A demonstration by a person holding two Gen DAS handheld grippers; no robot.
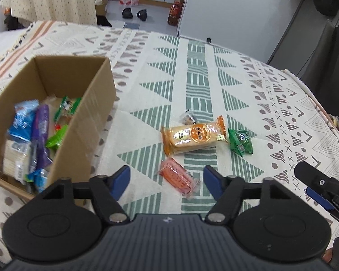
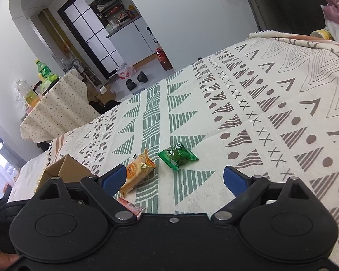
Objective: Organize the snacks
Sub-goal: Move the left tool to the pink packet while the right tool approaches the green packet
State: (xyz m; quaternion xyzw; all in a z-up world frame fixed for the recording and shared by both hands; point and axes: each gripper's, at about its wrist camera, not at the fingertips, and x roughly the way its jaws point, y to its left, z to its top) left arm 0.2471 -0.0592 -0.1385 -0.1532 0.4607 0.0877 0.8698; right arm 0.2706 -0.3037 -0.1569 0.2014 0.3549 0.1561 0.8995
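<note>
Left wrist view: left gripper (image 1: 167, 181) is hovering wide open, holding nothing, pink snack (image 1: 177, 178) lying between its fingers, box (image 1: 88, 103) to its left. Right gripper (image 2: 175, 181) is gaping empty, green packet (image 2: 178, 155) just ahead.

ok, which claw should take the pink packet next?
Left, probably. The pink packet lies right between the open left claw fingers, with the box beside it. The right claw, also open, points toward the green packet instead.
</note>
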